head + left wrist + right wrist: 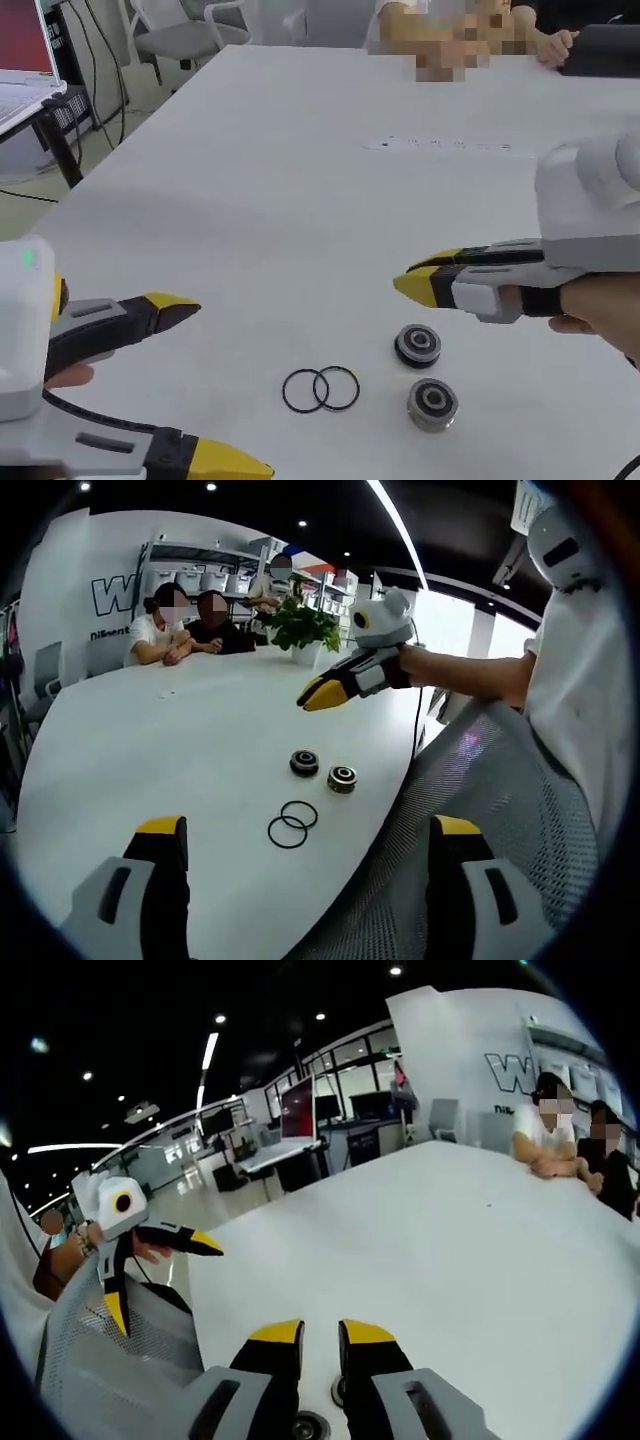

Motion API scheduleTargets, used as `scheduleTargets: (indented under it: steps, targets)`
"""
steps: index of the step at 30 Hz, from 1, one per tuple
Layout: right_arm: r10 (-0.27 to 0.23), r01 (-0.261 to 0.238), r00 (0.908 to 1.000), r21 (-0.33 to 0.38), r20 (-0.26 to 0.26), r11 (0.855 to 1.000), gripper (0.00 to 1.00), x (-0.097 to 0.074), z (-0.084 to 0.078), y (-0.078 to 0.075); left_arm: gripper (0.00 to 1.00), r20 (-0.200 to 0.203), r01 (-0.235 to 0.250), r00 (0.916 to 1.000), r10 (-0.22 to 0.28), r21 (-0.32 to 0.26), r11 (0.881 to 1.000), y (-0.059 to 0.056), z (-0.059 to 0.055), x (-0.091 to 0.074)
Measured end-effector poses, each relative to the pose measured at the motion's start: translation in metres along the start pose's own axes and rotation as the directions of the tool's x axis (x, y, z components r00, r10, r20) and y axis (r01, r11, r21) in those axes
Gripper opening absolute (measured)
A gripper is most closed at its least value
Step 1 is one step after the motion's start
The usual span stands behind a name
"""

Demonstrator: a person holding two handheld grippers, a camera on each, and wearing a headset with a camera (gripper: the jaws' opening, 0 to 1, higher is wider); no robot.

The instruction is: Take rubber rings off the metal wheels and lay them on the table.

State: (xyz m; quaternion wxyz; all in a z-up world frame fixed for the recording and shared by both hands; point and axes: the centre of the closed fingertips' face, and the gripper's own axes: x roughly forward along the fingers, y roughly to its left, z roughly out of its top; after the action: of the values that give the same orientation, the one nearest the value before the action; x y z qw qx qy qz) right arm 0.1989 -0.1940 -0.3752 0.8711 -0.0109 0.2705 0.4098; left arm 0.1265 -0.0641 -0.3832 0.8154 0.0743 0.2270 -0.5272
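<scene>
The left tool (220, 385) stood wide open and empty, nearest the operator. A careless sweep of it could have dragged the loose rubber rings (320, 389) off the worktop (250, 170). These two thin black hoops lay flat and overlapping. Just beyond them sat two metal wheels (432, 403), likely to roll if nudged. The right tool (412, 275) hovered above them, nearly closed and empty.

The white surface (250, 200) lies bare and broad toward its far end — free passage from either side. Near the front edge, two overlapping rubber rings (320, 389) lie just beside two metal wheels (417, 344), with a narrow gap between. The right gripper (415, 275) hangs near the wheels' far side — crowding that approach.
</scene>
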Motion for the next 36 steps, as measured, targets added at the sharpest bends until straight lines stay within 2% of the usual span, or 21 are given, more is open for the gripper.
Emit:
scheduleTargets:
  steps: [3, 6, 13, 18, 22, 24, 28, 32, 36]
  targets:
    - [-0.010, 0.011, 0.9999, -0.008, 0.010, 1.000, 0.14, -0.006, 0.001, -0.005, 0.99, -0.003, -0.010, 0.9999, 0.010, 0.029, 1.000, 0.003, 0.008, -0.002]
    - [-0.035, 0.035, 0.9993, -0.009, 0.012, 0.999, 0.15, -0.013, 0.001, -0.014, 0.99, -0.001, -0.015, 0.9999, 0.015, 0.086, 0.996, 0.002, 0.020, -0.003]
    - [-0.072, 0.073, 0.9971, -0.006, 0.021, 0.997, 0.18, -0.032, -0.003, -0.033, 0.99, 0.029, -0.002, 0.9996, -0.003, 0.169, 0.986, -0.001, 0.053, -0.004]
    - [-0.084, 0.084, 0.9964, 0.000, 0.014, 0.996, 0.21, -0.042, -0.012, -0.042, 0.99, 0.025, 0.005, 0.9996, -0.011, 0.216, 0.976, 0.000, 0.066, -0.004]
    - [-0.088, 0.088, 0.9958, 0.021, 0.026, 0.996, 0.23, -0.045, -0.022, -0.050, 0.99, 0.006, 0.015, 0.9998, -0.017, 0.287, 0.958, -0.002, 0.079, -0.003]
    - [-0.091, 0.090, 0.9954, 0.044, 0.030, 0.995, 0.25, -0.044, -0.028, -0.053, 0.99, 0.012, 0.021, 0.9996, -0.026, 0.311, 0.950, -0.003, 0.088, -0.001]
    - [-0.070, 0.069, 0.9971, 0.046, 0.029, 0.997, 0.27, -0.039, -0.034, -0.052, 0.99, 0.025, 0.042, 0.9982, -0.055, 0.347, 0.937, -0.006, 0.107, 0.004]
    - [-0.055, 0.054, 0.9981, 0.031, 0.029, 0.998, 0.29, -0.034, -0.038, -0.050, 0.99, 0.037, 0.058, 0.9962, -0.079, 0.389, 0.919, -0.006, 0.121, 0.012]
    - [-0.051, 0.050, 0.9984, 0.033, 0.025, 0.998, 0.30, -0.032, -0.045, -0.052, 0.98, 0.050, 0.075, 0.9933, -0.104, 0.412, 0.908, -0.005, 0.133, 0.022]
